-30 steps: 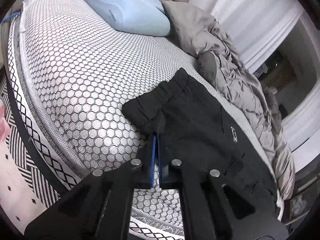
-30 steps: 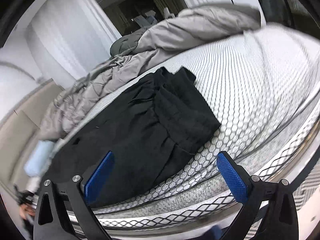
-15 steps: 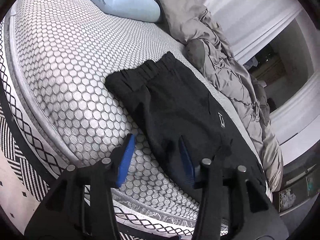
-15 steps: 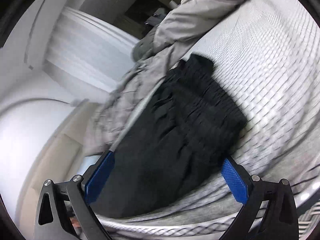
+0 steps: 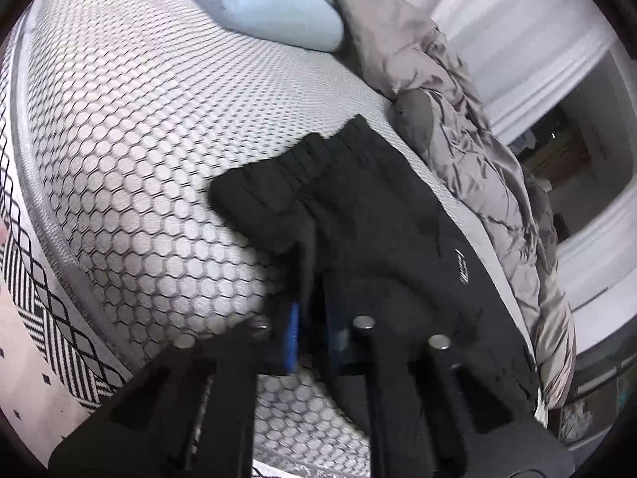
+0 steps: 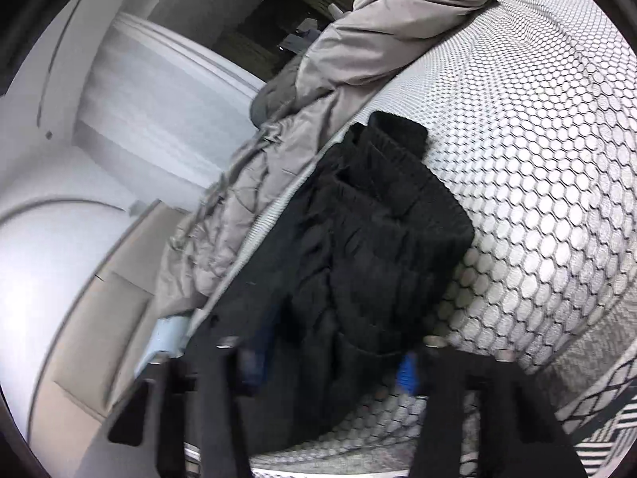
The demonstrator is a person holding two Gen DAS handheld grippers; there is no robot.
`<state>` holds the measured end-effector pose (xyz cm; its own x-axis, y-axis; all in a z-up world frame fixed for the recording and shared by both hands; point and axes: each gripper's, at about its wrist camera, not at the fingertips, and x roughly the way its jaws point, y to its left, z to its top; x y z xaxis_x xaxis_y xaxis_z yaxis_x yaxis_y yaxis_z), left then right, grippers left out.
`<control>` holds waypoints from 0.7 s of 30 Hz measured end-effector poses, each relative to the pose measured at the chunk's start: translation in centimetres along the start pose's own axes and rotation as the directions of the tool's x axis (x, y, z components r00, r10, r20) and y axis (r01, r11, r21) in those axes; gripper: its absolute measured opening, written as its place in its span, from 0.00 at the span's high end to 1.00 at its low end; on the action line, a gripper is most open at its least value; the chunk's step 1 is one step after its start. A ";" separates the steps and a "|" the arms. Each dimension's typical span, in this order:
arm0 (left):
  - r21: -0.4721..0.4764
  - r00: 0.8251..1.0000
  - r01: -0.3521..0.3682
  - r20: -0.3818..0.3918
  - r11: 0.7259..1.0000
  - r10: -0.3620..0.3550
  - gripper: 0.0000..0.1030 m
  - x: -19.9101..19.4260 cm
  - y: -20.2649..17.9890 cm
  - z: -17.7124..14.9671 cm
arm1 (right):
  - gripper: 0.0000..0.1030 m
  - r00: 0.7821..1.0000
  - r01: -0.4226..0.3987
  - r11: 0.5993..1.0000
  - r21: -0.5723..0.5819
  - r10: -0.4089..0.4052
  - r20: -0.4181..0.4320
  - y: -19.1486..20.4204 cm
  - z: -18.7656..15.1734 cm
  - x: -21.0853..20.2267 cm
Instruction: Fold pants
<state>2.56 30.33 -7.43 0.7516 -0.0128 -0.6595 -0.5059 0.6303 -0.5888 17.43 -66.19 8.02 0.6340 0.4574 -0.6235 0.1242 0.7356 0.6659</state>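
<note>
- Mattress, with its honeycomb-patterned cover, is lying beneath and ahead of both grippers; it is serving as the flat folding surface, which is probably why the garment is spread near its edge, within reach.
- Grey quilt is lying bunched beyond the left gripper's tips and to their right; it appears pushed aside so that the working area stays free.
- Black pants are lying directly ahead of the left gripper, already doubled lengthwise, with the gathered waistband at the end farthest from that gripper; one long edge is running just beside the quilt.
- Pale blue pillow is resting far ahead of the left gripper, well apart from the pants and playing no part in the fold.
- Left gripper is clenching the near edge of the pants, its blue pads pressed together on a ridge of dark fabric; the hold is presumably for lifting that edge over.
- Right gripper is closing on the garment from the opposite end, a thick bunch of black cloth sitting between its jaws; whether the pads are pressing yet cannot be told.
- No containers are appearing in either view.
</note>
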 end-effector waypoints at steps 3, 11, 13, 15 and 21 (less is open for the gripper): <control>-0.013 0.999 -0.008 0.041 1.000 0.009 1.00 -0.4 0.1 0.1 | 0.83 0.999 0.048 0.998 -0.031 -0.047 0.024 0.3 -0.5 -0.3; 0.002 0.999 -0.027 0.046 1.000 0.027 1.00 -0.3 1.0 -0.4 | 0.87 0.992 0.123 0.992 0.009 -0.123 0.024 -1.7 -1.7 -1.5; 0.029 0.999 -0.038 0.038 0.999 0.037 1.00 -1.3 1.6 -0.7 | 0.81 0.996 0.083 0.996 0.041 -0.085 0.038 -1.9 -1.8 -1.9; 0.036 0.999 -0.037 0.016 0.999 0.037 1.00 -1.3 1.3 -0.6 | 0.74 0.998 0.037 0.996 0.077 -0.040 0.046 -2.3 -1.8 -2.3; -0.013 0.999 0.012 -0.044 1.000 -0.012 0.87 -0.4 2.1 0.2 | 0.67 0.999 -0.001 0.995 0.104 -0.004 0.043 -3.0 -1.8 -2.9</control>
<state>1.27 31.84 -8.27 0.7382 -0.0550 -0.6723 -0.5027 0.6197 -0.6027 13.90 -68.86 7.05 0.6657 0.4328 -0.6079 0.2027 0.6791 0.7055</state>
